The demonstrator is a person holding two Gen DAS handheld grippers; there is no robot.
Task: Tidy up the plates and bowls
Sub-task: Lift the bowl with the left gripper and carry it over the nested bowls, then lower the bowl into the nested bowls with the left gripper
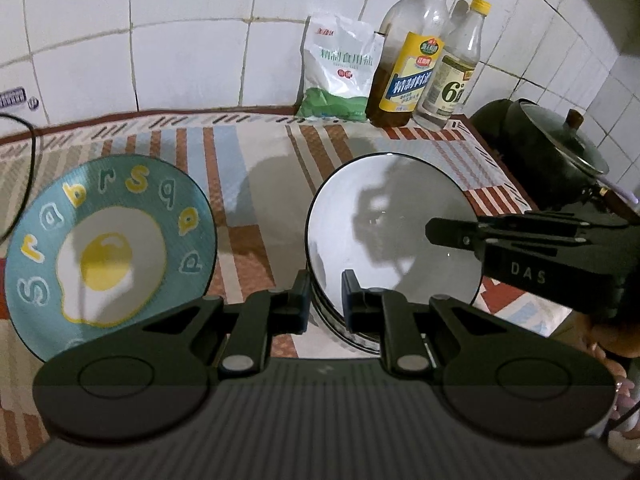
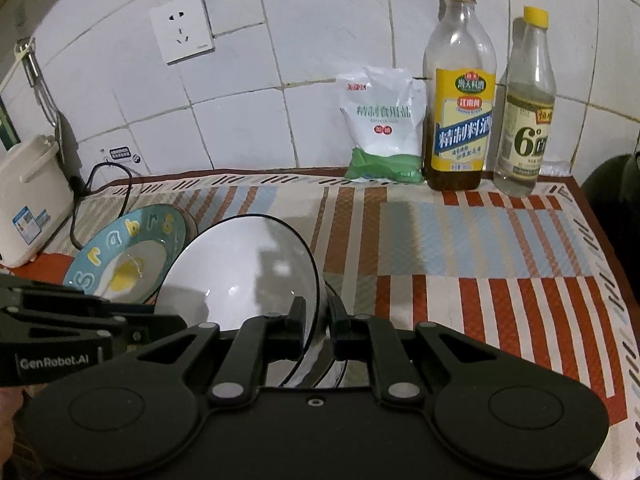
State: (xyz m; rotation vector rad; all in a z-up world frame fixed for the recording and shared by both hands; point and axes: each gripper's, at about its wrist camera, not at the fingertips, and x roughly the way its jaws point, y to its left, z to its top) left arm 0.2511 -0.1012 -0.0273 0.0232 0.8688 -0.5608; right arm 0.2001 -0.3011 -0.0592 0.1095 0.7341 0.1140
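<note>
We find both views dim and soft, with a grey cast and visible grain. Light falls from above and in front, throwing a dark tool-shaped shadow across the white bowl (image 1: 394,226) and a softer one on the striped mat (image 1: 256,176). Small glare spots sit on the bowl's glaze and on the bottles (image 2: 460,92). Fisheye distortion bends the wall tiles (image 2: 312,32) strongly, and the corners go black. The egg plate (image 1: 110,240) is slightly blurred.
</note>
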